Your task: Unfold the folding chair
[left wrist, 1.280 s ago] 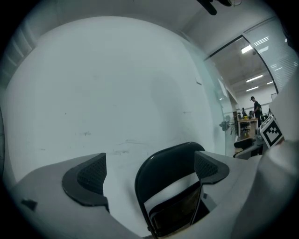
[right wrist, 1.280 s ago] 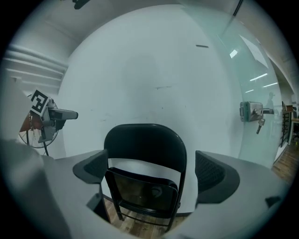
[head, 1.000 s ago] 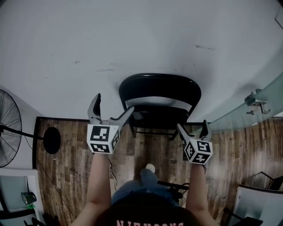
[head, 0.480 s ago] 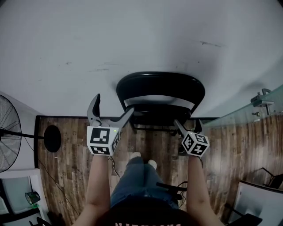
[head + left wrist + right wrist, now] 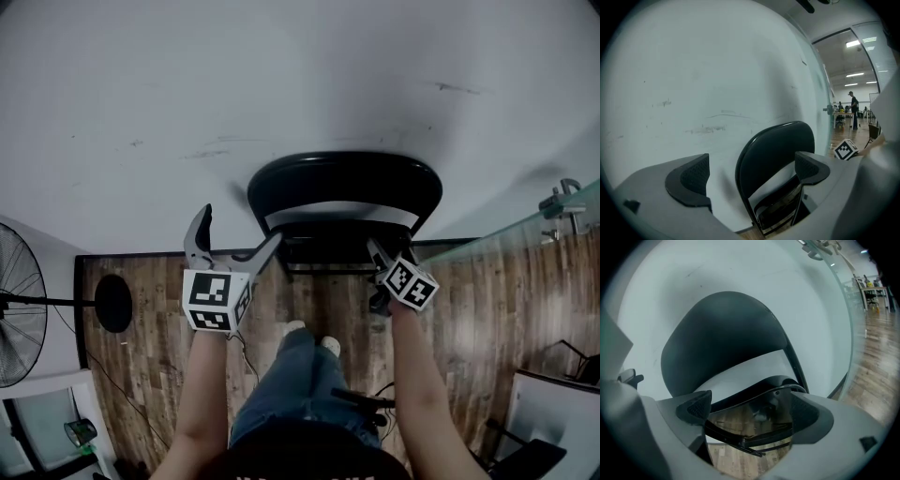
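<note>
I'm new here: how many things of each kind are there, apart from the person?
Folding chair: 1
Grippers: 2 (left gripper; right gripper, jaws closing, chair seat's edge between them)
Floor fan: 1
Total: 4

Blue jeans [image 5: 281, 375] and a dark top [image 5: 309, 461] were worn, seen at the bottom centre of the head view, with pale shoes [image 5: 292, 328] shown just above them. The forearms were left bare. A white cube [image 5: 216, 298] printed with black square markers was carried on the left gripper [image 5: 240, 225], left of centre, and a like cube [image 5: 410, 283] on the right gripper [image 5: 375, 277], right of centre. The jaws were shaped from curved grey plastic and lined with dark, finely dotted pads [image 5: 693, 176]. The right gripper's jaws were closing, and the seat rim of the folding chair [image 5: 722, 329] was seen between them, untouched.
</note>
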